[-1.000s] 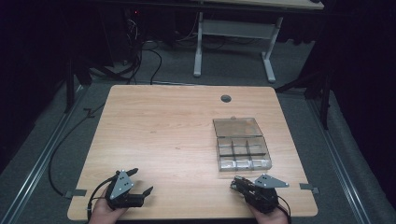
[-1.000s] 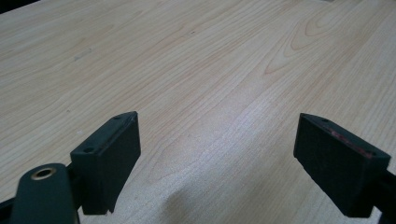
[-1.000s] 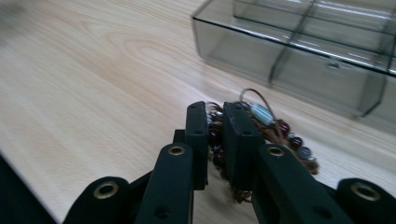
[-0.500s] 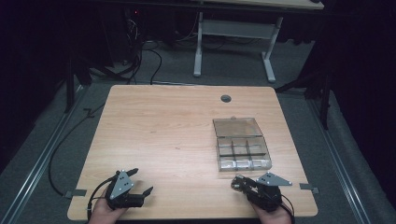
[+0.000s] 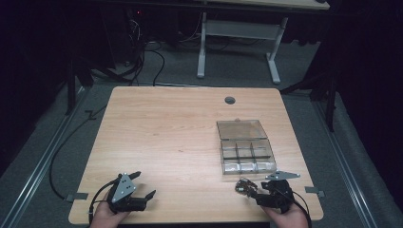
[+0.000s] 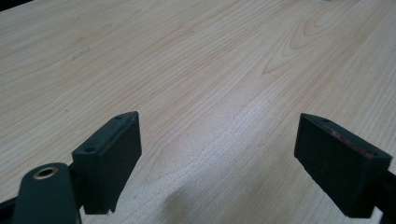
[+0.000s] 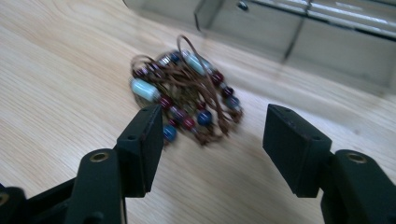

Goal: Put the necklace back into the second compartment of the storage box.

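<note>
The work in hand is the pickup of the beaded bracelet (image 7: 184, 100), most likely for placement in the compartment box (image 5: 247, 153). It stands at an early stage: nothing is grasped and nothing has been placed.

Position of the bracelet: it lies bunched on the bench (image 5: 171, 137) near the front right edge, just in front of the box and apart from its front wall. In the right gripper view it appears as a tangle of brown cord with pale blue tube beads and small red and dark blue round beads.

Right gripper (image 7: 212, 140): the jaws stand wide apart and hold nothing. The bracelet lies just ahead of the jaw tips, slightly toward the left-hand jaw in that view. Whether that jaw touches the nearest beads cannot be told, as the view is blurred there.

Left gripper (image 6: 217, 154): the jaws stand wide apart over bare wood at the front left of the bench, well apart from the bracelet and the box. It holds nothing.

Box: clear plastic, its lid laid open toward the far side. The divided compartments look empty from the high view, though small contents cannot be ruled out.

Remaining, as judged: advance the right gripper until the jaws bracket the bracelet, close on it, lift, carry to a compartment, and release.
</note>
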### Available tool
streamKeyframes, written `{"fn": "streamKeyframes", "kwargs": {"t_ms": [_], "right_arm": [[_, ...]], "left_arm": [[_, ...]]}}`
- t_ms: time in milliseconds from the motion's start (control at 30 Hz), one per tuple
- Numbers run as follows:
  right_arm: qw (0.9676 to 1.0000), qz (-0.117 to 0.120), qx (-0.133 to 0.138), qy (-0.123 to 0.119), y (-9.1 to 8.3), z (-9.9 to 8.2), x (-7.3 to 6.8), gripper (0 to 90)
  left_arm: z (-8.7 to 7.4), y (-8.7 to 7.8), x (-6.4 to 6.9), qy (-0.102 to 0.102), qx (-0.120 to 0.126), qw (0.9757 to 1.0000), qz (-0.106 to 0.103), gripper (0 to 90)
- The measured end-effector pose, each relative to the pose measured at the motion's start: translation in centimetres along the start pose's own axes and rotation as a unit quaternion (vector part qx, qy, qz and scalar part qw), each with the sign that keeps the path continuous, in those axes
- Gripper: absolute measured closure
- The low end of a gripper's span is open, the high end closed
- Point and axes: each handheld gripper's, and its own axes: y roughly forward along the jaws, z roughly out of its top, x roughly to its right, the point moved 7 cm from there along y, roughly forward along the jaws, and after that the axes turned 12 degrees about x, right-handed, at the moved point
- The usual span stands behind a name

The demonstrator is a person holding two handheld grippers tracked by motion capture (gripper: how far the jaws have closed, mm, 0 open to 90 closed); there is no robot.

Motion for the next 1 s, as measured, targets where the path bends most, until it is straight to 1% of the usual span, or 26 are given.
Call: {"fn": "streamKeyframes", "kwargs": {"t_ms": [67,100,167,200,233,333,400,500,567,667,700,833,900,933,1000], "right_arm": [[0.9998,-0.002,-0.016,0.006,-0.09,-0.11,0.20,37.0],[0.9997,0.001,-0.024,0.009,-0.11,-0.14,0.32,36.4],[0.9988,0.002,-0.046,0.017,-0.04,-0.32,0.43,34.7],[0.9981,0.000,-0.060,0.016,-0.01,-0.43,0.51,34.6],[0.9977,-0.003,-0.066,0.012,-0.02,-0.46,0.55,34.1],[0.9957,-0.007,-0.091,0.013,-0.24,-0.47,0.49,32.5],[0.9942,-0.006,-0.105,0.020,-0.37,-0.50,0.39,32.2],[0.9918,-0.010,-0.125,0.020,-0.50,-0.53,0.39,31.9],[0.9889,-0.012,-0.147,0.018,-0.57,-0.55,0.30,31.7],[0.9859,-0.017,-0.166,0.010,-0.60,-0.45,0.29,31.5],[0.9847,-0.018,-0.173,0.010,-0.58,-0.41,0.20,31.3],[0.9792,-0.016,-0.202,-0.001,-0.54,-0.18,-0.05,30.7],[0.9772,-0.015,-0.212,-0.007,-0.48,0.00,-0.16,30.3],[0.9761,-0.011,-0.217,-0.002,-0.47,0.10,-0.31,30.1],[0.9740,-0.010,-0.226,-0.002,-0.42,0.30,-0.36,29.5]], "left_arm": [[0.00,0.00,0.01,0.000,0.000,1.0000,0.000,15.4],[0.00,0.00,0.00,0.000,0.000,1.0000,-0.001,15.4],[0.00,-0.01,0.01,0.000,0.000,1.0000,-0.001,15.4],[-0.01,-0.01,0.01,0.000,-0.001,1.0000,-0.001,15.4],[-0.02,-0.01,0.02,0.000,-0.001,1.0000,-0.002,15.4],[-0.01,-0.01,0.01,-0.001,0.000,1.0000,-0.002,15.4],[-0.01,0.00,0.02,-0.002,0.000,1.0000,-0.003,15.3],[-0.02,0.01,0.03,-0.002,0.000,1.0000,-0.005,15.4],[-0.02,0.00,0.04,-0.002,-0.001,1.0000,-0.005,15.4],[-0.03,-0.01,0.05,-0.002,-0.002,1.0000,-0.007,15.3],[-0.03,-0.01,0.05,-0.002,-0.002,1.0000,-0.007,15.3],[-0.05,-0.01,0.06,-0.003,-0.004,1.0000,-0.008,15.4],[-0.06,0.00,0.06,-0.003,-0.004,0.9999,-0.009,15.3],[-0.06,0.00,0.07,-0.003,-0.004,0.9999,-0.010,15.3],[-0.06,0.00,0.08,-0.003,-0.004,0.9999,-0.011,15.4]]}}
